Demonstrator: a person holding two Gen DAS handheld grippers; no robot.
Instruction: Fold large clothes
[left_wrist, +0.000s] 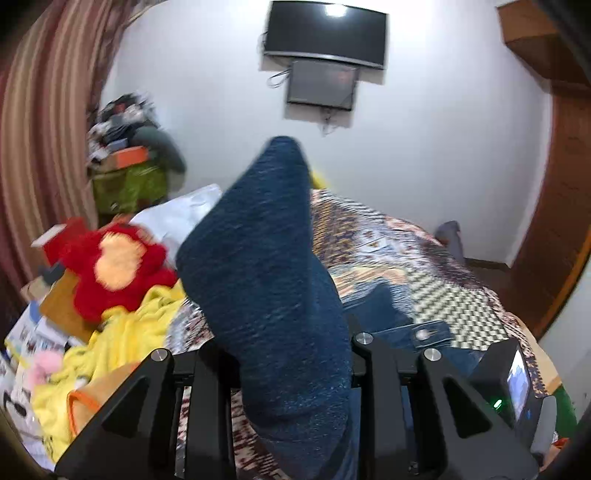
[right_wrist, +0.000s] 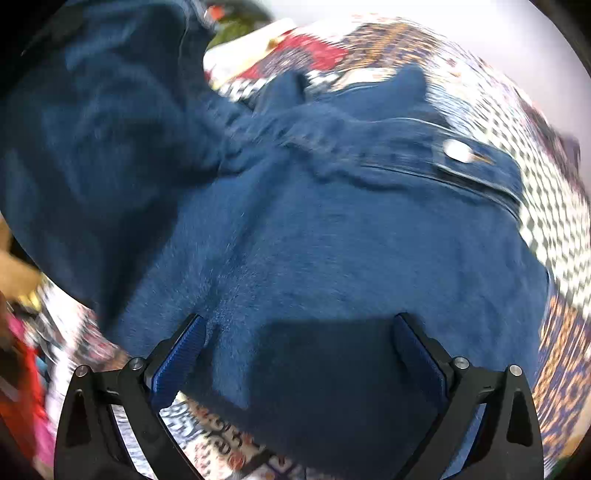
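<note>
Now, left wrist view, your grip: your left gripper has its jaws drawn narrow and clamped on a fold of the dark blue denim garment, which rises between the fingers as a tall peak.
Left wrist view, garment: the rest of the denim trails down onto the patterned bedspread, with its waistband and metal button lying toward the bed's near right edge.
Left wrist view, surroundings: a yellow blanket and a red plush toy crowd the bed's left edge; a white pillow sits behind them, and a wall-mounted black television hangs beyond the far edge.
Left wrist view, risk: I judge the lifted cloth could slip out if you swing fast, since only a thin fold is pinched, and a wide swing could drag the blanket along.
Right wrist view, your grip: your right gripper stands wide, its blue-padded fingers either side of the denim without pressing it; it holds nothing.
Right wrist view, garment: the denim spreads flat under the gripper, the button toward the upper right, and the lifted part looms dark at the upper left.
Right wrist view, risk: with nothing pinning the flat part, I judge the whole garment may slide across the bedspread instead of creasing; bunching near the waistband would give a crooked fold.
</note>
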